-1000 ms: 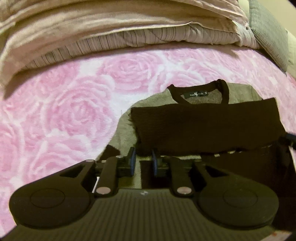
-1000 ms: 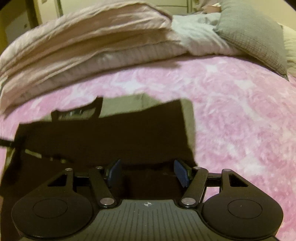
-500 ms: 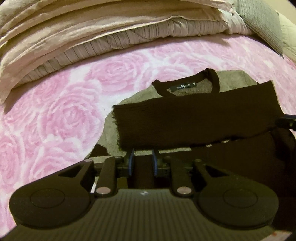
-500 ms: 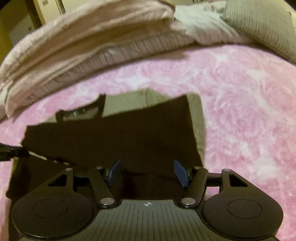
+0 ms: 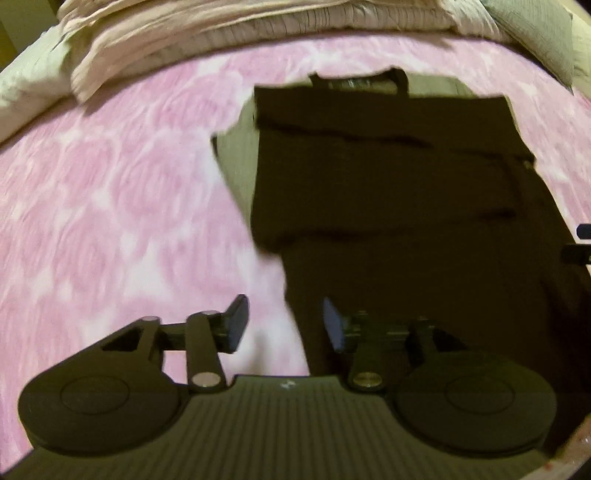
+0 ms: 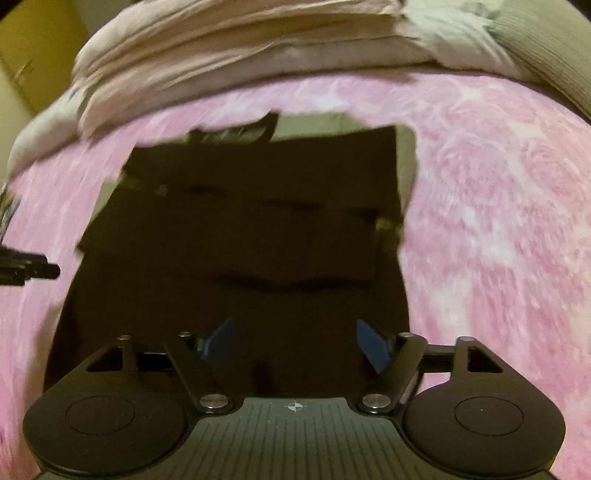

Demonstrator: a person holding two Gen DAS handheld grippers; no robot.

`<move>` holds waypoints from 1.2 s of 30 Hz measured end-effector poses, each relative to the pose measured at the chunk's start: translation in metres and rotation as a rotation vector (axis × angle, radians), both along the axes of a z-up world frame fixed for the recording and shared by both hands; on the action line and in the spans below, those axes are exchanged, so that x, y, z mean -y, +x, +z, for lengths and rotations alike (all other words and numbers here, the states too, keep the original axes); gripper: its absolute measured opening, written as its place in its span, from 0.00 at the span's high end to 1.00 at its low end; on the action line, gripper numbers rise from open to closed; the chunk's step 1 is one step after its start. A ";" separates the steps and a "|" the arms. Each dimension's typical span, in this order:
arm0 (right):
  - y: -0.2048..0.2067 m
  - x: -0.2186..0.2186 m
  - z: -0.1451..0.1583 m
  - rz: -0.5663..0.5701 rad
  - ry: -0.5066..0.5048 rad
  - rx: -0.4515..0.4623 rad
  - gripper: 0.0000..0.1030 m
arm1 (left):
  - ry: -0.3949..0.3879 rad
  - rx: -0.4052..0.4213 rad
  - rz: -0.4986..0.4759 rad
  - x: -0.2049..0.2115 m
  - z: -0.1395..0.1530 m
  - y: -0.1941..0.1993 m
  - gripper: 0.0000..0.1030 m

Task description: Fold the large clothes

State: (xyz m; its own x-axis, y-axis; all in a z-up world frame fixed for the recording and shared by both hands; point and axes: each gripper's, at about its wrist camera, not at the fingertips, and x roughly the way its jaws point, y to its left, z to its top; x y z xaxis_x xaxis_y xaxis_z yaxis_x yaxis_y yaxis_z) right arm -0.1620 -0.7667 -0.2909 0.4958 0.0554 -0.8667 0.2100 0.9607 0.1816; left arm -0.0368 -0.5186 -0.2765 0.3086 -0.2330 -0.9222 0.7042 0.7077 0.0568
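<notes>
- While we look down from both of our grippers, we see a dark sweater [image 5: 388,177] lying flat on a pink blanket [image 5: 110,203] with big rose shapes on it.
- We see the sweater folded into a tall block, with its sleeves laid across the body.
- We see the neck of the sweater at the far end, toward a pile of pale folded bedding [image 5: 258,26].
- We see a lighter gray part of the sweater peeking out along its side edges.
- Our left gripper [image 5: 282,325] is over the near left edge of the sweater, where the dark cloth meets the pink blanket.
- Its jaws are opening, and nothing is pinched between them; we see just blanket and the sweater's edge below.
- Our right gripper [image 6: 295,341] is over the near end of the sweater, well inside its dark cloth.
- Its jaws are opening wide too, and they hold nothing; the cloth lies under them.
- We see the tip of the left gripper at the left edge of the right view.
- A gray pillow [image 6: 546,62] sits at the far right corner of the bed.
- Both views are a bit blurry.
</notes>
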 end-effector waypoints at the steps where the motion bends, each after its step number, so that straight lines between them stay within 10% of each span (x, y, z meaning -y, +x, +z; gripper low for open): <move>1: -0.008 -0.003 0.000 0.014 0.001 -0.010 0.25 | 0.004 -0.001 -0.001 -0.006 0.003 -0.011 0.45; 11: -0.072 -0.041 0.026 0.090 -0.078 -0.047 0.23 | 0.038 0.002 -0.161 -0.042 0.010 -0.096 0.15; 21: -0.099 -0.079 0.036 0.152 -0.173 -0.157 0.23 | 0.060 0.056 -0.347 -0.071 0.022 -0.156 0.10; 36: -0.124 -0.092 0.033 0.241 -0.168 -0.198 0.23 | 0.076 0.016 -0.296 -0.078 0.016 -0.203 0.09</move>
State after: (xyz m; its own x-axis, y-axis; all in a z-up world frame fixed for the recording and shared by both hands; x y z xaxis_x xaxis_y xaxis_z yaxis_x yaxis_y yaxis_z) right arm -0.2857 -0.6745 -0.2575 0.3072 -0.0010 -0.9516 -0.0114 0.9999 -0.0048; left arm -0.2402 -0.4411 -0.2605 0.2519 -0.2457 -0.9360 0.8778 0.4653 0.1141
